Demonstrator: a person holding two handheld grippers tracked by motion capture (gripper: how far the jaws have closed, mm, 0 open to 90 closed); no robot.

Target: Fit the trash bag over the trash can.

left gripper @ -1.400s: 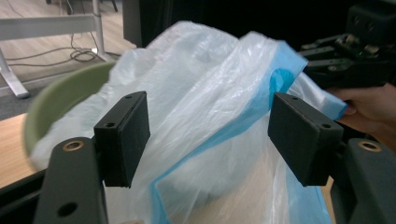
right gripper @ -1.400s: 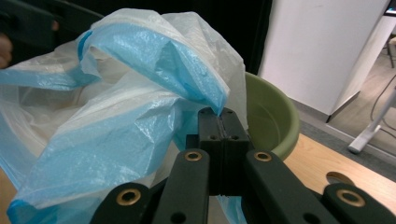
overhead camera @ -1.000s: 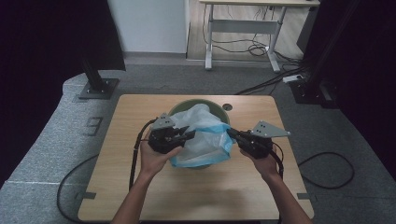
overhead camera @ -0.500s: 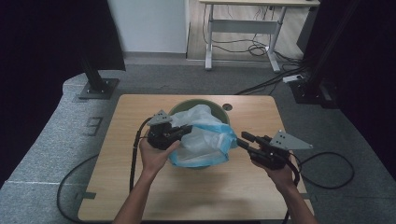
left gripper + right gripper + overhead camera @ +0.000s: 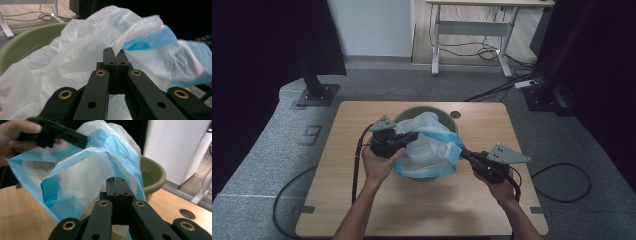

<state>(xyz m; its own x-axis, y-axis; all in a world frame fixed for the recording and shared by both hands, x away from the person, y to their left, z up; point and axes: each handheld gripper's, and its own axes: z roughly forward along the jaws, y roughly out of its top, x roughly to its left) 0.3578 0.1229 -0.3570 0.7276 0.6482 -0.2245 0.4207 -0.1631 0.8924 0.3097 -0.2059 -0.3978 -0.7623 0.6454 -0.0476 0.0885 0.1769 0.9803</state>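
Note:
A thin plastic bag (image 5: 429,150), translucent white with blue edges, lies bunched over a green basin (image 5: 409,114) on the wooden table (image 5: 362,200). My left gripper (image 5: 414,135) is shut on the bag's left side; in the left gripper view its jaws (image 5: 115,51) meet with white film (image 5: 75,50) pinched at the tips, and the basin (image 5: 30,37) lies behind. My right gripper (image 5: 462,151) has just been closing, and its jaws (image 5: 116,180) now stand shut on the blue edge (image 5: 82,170) at the bag's right. The left gripper (image 5: 85,141) also shows there, holding the far edge.
A round hole (image 5: 455,115) sits in the tabletop behind the basin. Cables trail from both grippers over the table's sides. Black stands (image 5: 314,92) flank the table, and a white desk (image 5: 477,25) with cables stands at the back.
The right gripper drew away from the bag to the right and lower, then came back to the bag's blue edge. The left gripper kept its hold and place.

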